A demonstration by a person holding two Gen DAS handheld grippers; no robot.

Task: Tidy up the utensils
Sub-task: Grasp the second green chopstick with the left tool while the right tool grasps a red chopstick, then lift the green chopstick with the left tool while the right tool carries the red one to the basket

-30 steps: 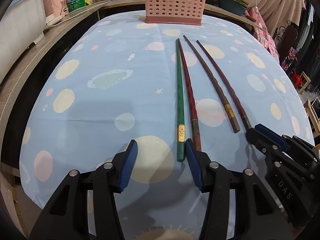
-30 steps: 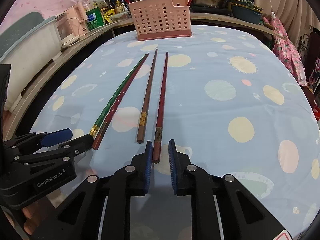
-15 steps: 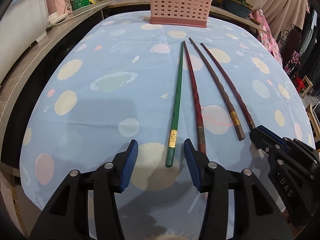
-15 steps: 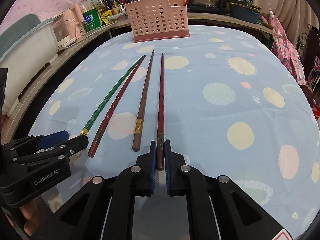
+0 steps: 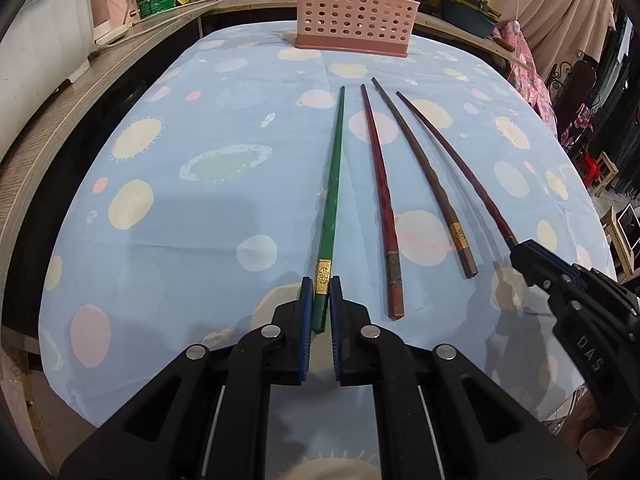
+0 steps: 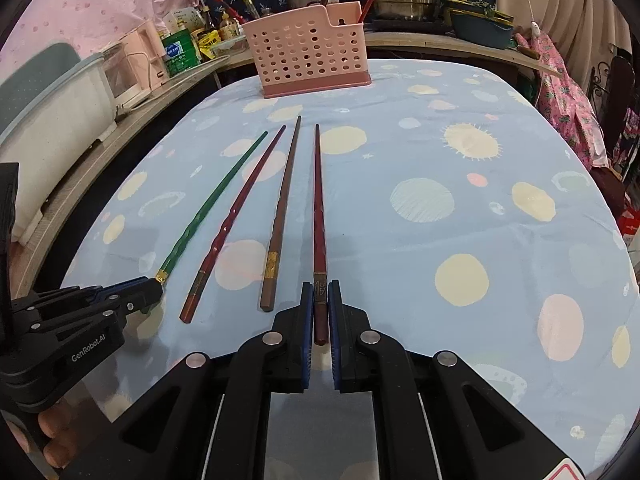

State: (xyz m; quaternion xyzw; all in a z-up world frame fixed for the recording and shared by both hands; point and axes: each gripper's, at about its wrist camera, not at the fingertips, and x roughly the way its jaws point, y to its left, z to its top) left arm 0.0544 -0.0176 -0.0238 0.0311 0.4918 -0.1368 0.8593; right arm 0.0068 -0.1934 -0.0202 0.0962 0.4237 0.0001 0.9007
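The left gripper [image 5: 320, 306] is pinched on the thick butt end of the long green lacquered chopstick [image 5: 332, 196], which lies flat on the blue planet-print tablecloth [image 5: 192, 216]. Beside it lie a loose dark red chopstick [image 5: 380, 196] and a brown gold-banded chopstick [image 5: 424, 172]. The right gripper [image 6: 320, 308] is pressed onto the butt of the outermost red chopstick [image 6: 319, 208].

Both holds sit at the extreme end, so on lifting, a long stick may droop, pivot or slip free, or nudge its neighbours.

The pink perforated plastic utensil basket [image 6: 308, 56] stands at the far table edge, with two sticks poking out of it.
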